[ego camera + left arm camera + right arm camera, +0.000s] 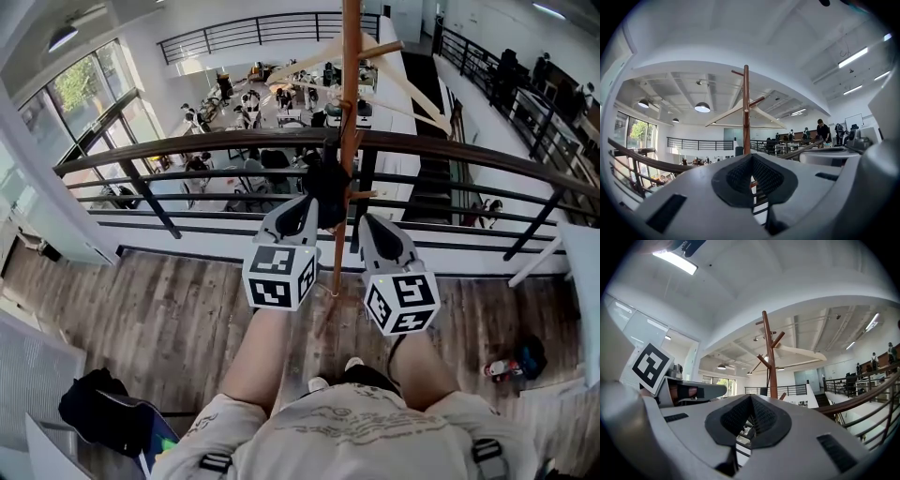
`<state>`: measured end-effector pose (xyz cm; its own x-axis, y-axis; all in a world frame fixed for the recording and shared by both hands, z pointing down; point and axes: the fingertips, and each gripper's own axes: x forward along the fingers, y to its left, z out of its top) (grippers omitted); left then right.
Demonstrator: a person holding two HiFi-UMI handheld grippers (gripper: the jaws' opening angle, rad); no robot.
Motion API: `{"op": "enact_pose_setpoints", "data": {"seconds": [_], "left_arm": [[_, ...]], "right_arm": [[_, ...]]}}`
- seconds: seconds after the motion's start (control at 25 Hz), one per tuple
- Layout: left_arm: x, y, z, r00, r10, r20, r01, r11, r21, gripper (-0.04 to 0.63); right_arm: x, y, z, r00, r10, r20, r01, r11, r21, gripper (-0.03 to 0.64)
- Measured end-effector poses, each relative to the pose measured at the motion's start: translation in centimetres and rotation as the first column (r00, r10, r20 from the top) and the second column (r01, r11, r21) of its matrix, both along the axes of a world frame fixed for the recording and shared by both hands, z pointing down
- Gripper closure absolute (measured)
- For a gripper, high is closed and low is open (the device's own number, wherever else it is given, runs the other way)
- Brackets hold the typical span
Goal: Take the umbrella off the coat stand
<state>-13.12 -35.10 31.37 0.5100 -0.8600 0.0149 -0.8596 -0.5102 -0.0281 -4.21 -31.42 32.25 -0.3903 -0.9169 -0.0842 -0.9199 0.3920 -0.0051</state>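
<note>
The brown wooden coat stand rises right in front of me, just before the railing. A black folded umbrella hangs against its pole at rail height. My left gripper points at the umbrella's lower left side, its tip at the black bundle. My right gripper sits just right of the pole, below the umbrella. In the left gripper view the coat stand stands above my left gripper, whose jaws meet with nothing between. In the right gripper view my right gripper is likewise shut below the stand. Neither gripper view shows the umbrella.
A dark metal railing runs across behind the stand, with an open lower floor beyond. A black bag lies on the wooden floor at lower left. A small red and black item lies at right, near a white board.
</note>
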Motion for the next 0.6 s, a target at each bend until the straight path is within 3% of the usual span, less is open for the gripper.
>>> {"op": "enact_pose_setpoints", "data": {"seconds": [0.2, 0.6], "left_arm": [[0.0, -2.3, 0.3, 1.0, 0.013, 0.015, -0.013, 1.0, -0.011, 0.591], [3.6, -8.0, -1.4, 0.995, 0.09, 0.052, -0.093, 0.994, 0.059, 0.581]], "right_arm": [[-0.3, -2.5, -0.2, 1.0, -0.008, 0.016, 0.008, 1.0, 0.006, 0.615], [1.5, -7.9, -0.6, 1.0, -0.014, 0.025, 0.014, 1.0, 0.025, 0.615]]}}
